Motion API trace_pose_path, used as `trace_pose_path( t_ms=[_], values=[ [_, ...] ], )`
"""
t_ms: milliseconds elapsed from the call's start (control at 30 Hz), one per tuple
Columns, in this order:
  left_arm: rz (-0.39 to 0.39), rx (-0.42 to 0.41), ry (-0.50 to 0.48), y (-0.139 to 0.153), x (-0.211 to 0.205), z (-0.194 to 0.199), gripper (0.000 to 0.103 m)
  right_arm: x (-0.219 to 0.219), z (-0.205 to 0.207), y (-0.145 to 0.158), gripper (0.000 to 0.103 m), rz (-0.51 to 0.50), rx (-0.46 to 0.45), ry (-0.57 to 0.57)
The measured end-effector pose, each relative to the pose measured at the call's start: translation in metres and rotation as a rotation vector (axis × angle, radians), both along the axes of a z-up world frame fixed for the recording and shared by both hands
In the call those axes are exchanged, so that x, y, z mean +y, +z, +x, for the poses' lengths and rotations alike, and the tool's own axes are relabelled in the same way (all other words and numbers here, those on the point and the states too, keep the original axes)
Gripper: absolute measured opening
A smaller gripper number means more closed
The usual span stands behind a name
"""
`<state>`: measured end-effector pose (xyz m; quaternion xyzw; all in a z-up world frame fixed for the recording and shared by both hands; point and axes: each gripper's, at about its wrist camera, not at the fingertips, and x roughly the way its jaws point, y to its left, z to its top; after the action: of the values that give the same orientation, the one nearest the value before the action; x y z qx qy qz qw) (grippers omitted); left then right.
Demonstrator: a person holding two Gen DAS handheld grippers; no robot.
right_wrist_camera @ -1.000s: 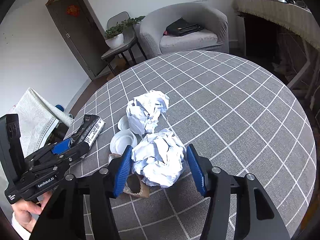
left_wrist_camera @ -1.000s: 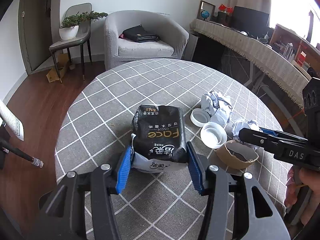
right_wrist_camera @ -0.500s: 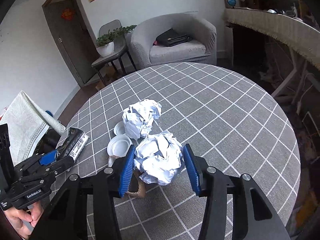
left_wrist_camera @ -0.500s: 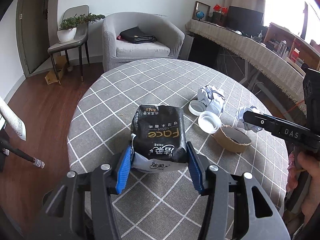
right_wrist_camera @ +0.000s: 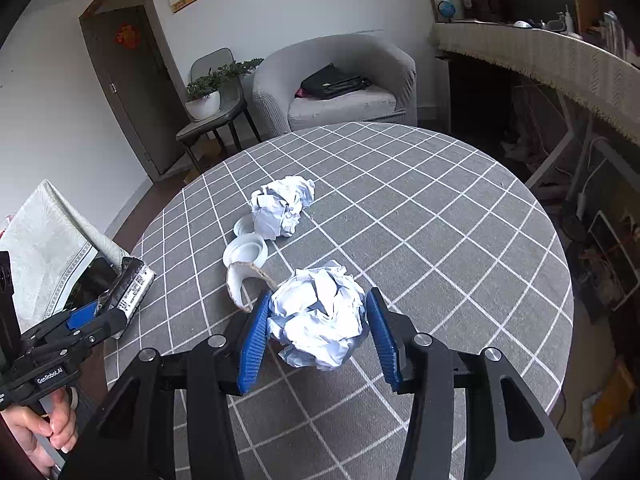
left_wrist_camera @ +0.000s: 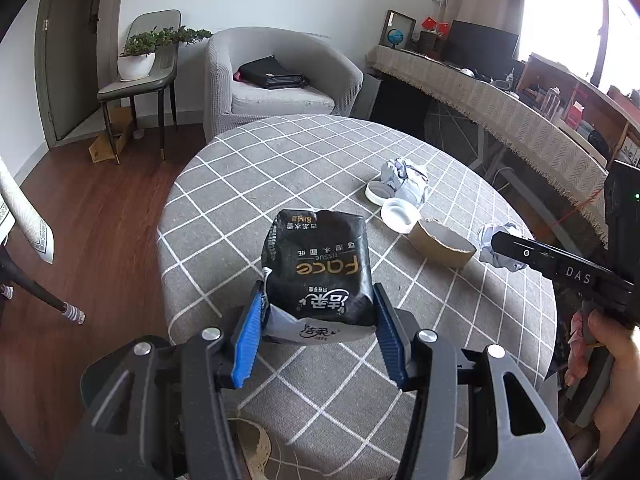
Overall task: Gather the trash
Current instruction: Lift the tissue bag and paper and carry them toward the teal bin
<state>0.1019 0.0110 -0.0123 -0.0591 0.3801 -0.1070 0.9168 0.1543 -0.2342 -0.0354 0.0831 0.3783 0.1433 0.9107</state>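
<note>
- Trash sits in both grippers: the left gripper (left_wrist_camera: 318,320) is clamped on a black tissue pack (left_wrist_camera: 318,270), and the right gripper (right_wrist_camera: 318,326) is clamped on a crumpled paper ball (right_wrist_camera: 318,316).
- Tissue pack: its near end is pinched between the blue pads (left_wrist_camera: 248,334), just as it was a second ago. It now looks clear of the checked tablecloth (left_wrist_camera: 280,168), over the table's near-left part, whereas earlier it lay further in.
- Paper ball: a second ago the right pads (right_wrist_camera: 252,344) stood slightly off its sides; they now press against it, and the ball shows over the near part of the table.
- Both views have pulled back: more of the round table and more wooden floor (left_wrist_camera: 100,216) show than before, and the table's near edge is now in sight.
- Left where they were on the cloth: a second paper ball (right_wrist_camera: 282,210), two white lids (right_wrist_camera: 246,252) touching it, and a cardboard ring (left_wrist_camera: 444,242) just beside the nearer lid.
- A hand (left_wrist_camera: 604,352) grips the right tool's handle at the edge of the left view.
</note>
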Motion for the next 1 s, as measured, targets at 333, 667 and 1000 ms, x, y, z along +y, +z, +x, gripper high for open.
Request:
trace_pose_path(
  t_ms=[333, 667, 1000],
  values=[
    [0.003, -0.001, -0.007, -0.001, 0.011, -0.036, 0.054, 0.000, -0.038, -0.001, 0.049, 0.032, -0.012, -0.018],
    [0.022, -0.001, -0.010, -0.002, 0.034, -0.067, 0.054, 0.031, -0.069, -0.006, 0.049, 0.051, -0.015, 0.022],
    [0.023, -0.003, 0.034, -0.003, 0.074, -0.084, 0.054, 0.079, -0.080, -0.004, 0.049, 0.057, -0.018, 0.104]
  ],
)
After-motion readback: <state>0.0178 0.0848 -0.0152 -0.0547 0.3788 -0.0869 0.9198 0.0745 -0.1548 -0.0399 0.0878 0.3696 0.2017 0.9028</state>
